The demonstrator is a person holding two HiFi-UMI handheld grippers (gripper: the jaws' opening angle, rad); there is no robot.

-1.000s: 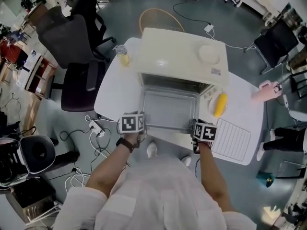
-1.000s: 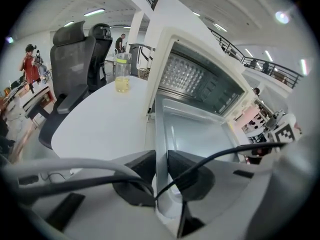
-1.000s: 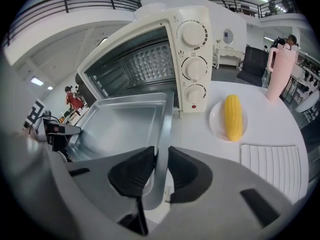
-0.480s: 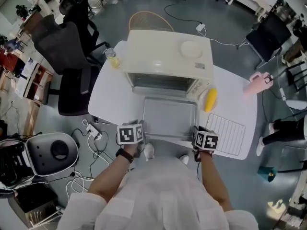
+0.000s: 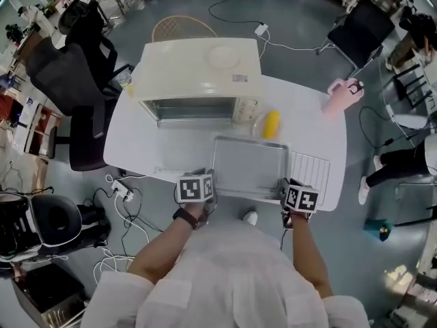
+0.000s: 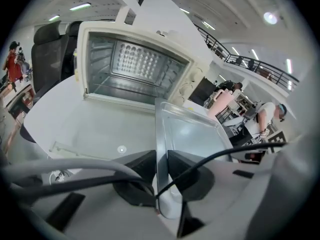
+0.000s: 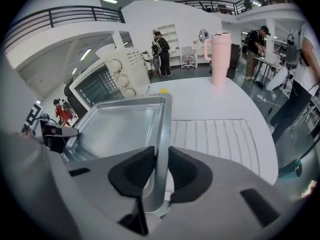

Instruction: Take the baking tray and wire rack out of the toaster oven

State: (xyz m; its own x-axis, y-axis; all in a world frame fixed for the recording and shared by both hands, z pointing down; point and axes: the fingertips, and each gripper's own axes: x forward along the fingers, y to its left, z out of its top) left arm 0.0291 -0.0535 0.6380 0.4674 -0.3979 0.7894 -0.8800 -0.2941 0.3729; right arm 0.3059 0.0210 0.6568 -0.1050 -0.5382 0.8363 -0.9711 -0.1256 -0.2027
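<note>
At table (image 5: 171, 149) front: baking tray (image 5: 249, 166); left gripper (image 6: 161, 170) clamps left rim; right gripper (image 7: 161, 170) clamps right rim.

Baking tray (image 5: 249, 168): shallow silver rectangle, level, out of the oven, over the near edge of the tabletop (image 5: 147, 149); left tongs (image 6: 161, 170) and right tongs (image 7: 159, 168) clamp its side rims.
Wire rack (image 5: 313, 173): flat on the tabletop, just right of the tray.
Toaster oven (image 5: 198, 63): cream, far left, cavity open.
</note>
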